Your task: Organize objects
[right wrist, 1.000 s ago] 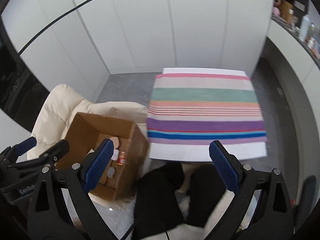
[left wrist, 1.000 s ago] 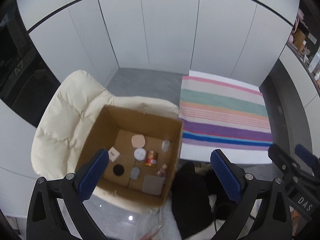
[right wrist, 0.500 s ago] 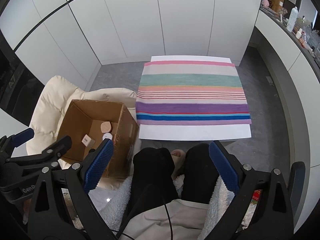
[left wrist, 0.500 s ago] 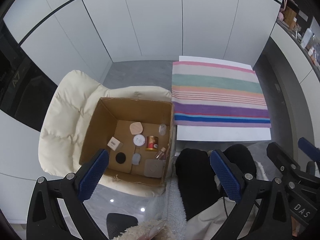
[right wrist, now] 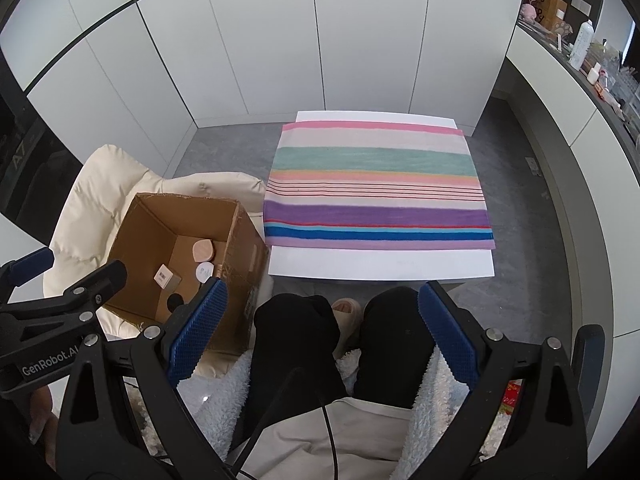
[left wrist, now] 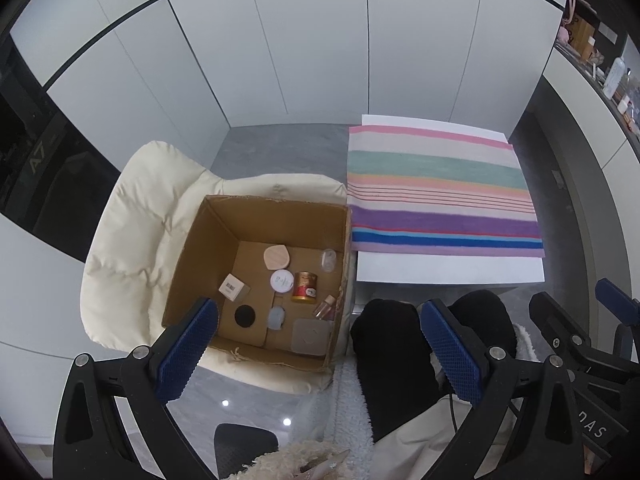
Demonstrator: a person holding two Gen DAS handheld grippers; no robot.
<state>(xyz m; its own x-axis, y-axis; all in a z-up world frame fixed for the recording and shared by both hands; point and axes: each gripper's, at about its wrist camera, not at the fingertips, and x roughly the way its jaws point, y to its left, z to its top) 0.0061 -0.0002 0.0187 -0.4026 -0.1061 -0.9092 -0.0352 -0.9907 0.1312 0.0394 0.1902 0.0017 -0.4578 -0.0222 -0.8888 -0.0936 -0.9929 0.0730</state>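
Note:
An open cardboard box (left wrist: pixel 192 248) (right wrist: pixel 244 248) rests on a cream padded chair (left wrist: pixel 132 232) to the left. Inside lie several small items: a red-gold can (left wrist: pixel 305 286), a white round lid (left wrist: pixel 282 280), a peach compact (left wrist: pixel 277 257), a small labelled carton (left wrist: pixel 231 287), a black disc (left wrist: pixel 245 315), a grey square case (left wrist: pixel 311 336) and a small bottle (left wrist: pixel 325 307). A striped cloth (left wrist: pixel 436 192) (right wrist: pixel 378 188) covers a white table (right wrist: pixel 380 266). My left gripper (left wrist: pixel 316 344) and right gripper (right wrist: pixel 322 332) are both open, empty and held high above these.
The person's black-clad knees (right wrist: pixel 296 332) and a white fleece coat (left wrist: pixel 348 392) fill the near foreground. White cabinet doors (right wrist: pixel 320 40) form the back wall. A counter (right wrist: pixel 580 60) with bottles runs along the right. Grey floor surrounds the table.
Both grippers have pulled back and up; the box, chair and table appear smaller and farther. The person's knees and coat have come into view. Jaws stay open.

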